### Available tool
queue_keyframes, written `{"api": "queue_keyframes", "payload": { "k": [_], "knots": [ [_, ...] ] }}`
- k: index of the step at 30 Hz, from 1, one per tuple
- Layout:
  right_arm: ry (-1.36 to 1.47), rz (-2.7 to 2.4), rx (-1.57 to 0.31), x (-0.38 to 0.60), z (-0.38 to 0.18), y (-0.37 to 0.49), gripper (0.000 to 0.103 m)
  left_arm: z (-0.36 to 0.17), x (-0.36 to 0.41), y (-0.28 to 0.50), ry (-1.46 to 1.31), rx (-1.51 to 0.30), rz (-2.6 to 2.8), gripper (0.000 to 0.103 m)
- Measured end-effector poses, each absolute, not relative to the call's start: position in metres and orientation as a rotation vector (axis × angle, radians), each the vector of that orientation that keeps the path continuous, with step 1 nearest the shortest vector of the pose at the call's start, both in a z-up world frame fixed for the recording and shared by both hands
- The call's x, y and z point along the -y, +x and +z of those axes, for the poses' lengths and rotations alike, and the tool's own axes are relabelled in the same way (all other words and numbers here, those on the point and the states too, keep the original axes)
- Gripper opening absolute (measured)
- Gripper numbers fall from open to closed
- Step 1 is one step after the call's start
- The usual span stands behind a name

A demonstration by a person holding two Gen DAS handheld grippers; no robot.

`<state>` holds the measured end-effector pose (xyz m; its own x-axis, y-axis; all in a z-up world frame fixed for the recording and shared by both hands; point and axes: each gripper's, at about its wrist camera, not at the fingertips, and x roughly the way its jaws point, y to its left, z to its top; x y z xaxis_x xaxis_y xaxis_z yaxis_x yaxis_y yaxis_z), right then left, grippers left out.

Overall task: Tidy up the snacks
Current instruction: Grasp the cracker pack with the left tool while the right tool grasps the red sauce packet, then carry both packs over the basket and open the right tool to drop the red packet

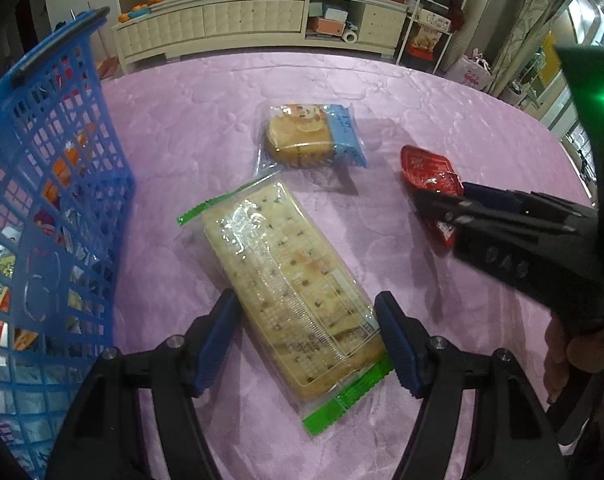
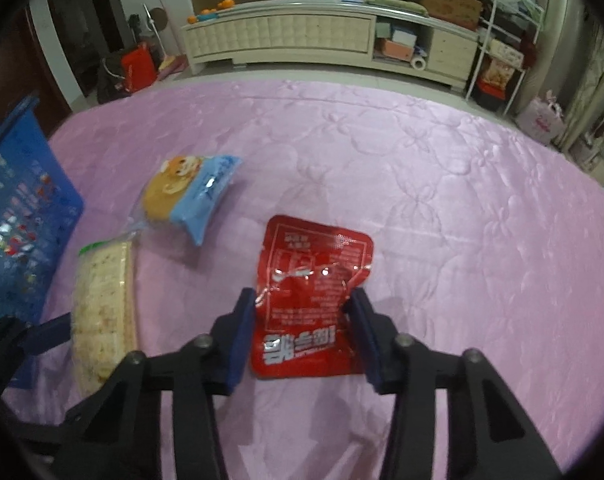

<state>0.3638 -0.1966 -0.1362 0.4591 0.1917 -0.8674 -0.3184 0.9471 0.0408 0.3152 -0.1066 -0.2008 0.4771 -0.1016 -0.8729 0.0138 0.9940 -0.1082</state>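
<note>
A long cracker pack (image 1: 294,280) with green ends lies on the pink tablecloth (image 1: 421,100). My left gripper (image 1: 305,340) is open, its fingers on either side of the pack's near end. A red snack pouch (image 2: 309,300) lies to the right. My right gripper (image 2: 302,328) is open around the pouch's near half; it also shows in the left wrist view (image 1: 441,204). A cake pack (image 1: 313,136) with a blue end lies farther back. The cracker pack (image 2: 102,312) and cake pack (image 2: 190,196) also show in the right wrist view.
A blue mesh basket (image 1: 42,200) holding several snack packs stands at the left, also in the right wrist view (image 2: 22,220). A cream cabinet (image 1: 242,24) and a white rack (image 1: 433,20) stand beyond the table's far edge.
</note>
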Motion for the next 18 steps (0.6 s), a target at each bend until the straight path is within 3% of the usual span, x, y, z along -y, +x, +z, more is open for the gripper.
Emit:
{"api": "queue_keyframes", "payload": {
  "k": [1, 2, 10, 18],
  "knots": [
    [-0.11, 0.314, -1.037, 0.201, -0.133, 0.361, 0.035, -0.199, 0.105, 0.312, -0.091, -1.068, -0.077, 0.067],
    [-0.105, 0.299, -1.022, 0.204, -0.129, 0.361, 0.02, -0.197, 0.105, 0.309, -0.092, -1.063, -0.081, 0.067],
    [-0.081, 0.331, -1.056, 0.203, -0.127, 0.343, 0.02, -0.176, 0.104, 0.287, -0.087, -1.043, -0.092, 0.067],
    [-0.095, 0.345, -0.952, 0.212, -0.062, 0.291, 0.02, -0.12, 0.095, 0.25, -0.117, -0.955, -0.141, 0.067]
  ]
}}
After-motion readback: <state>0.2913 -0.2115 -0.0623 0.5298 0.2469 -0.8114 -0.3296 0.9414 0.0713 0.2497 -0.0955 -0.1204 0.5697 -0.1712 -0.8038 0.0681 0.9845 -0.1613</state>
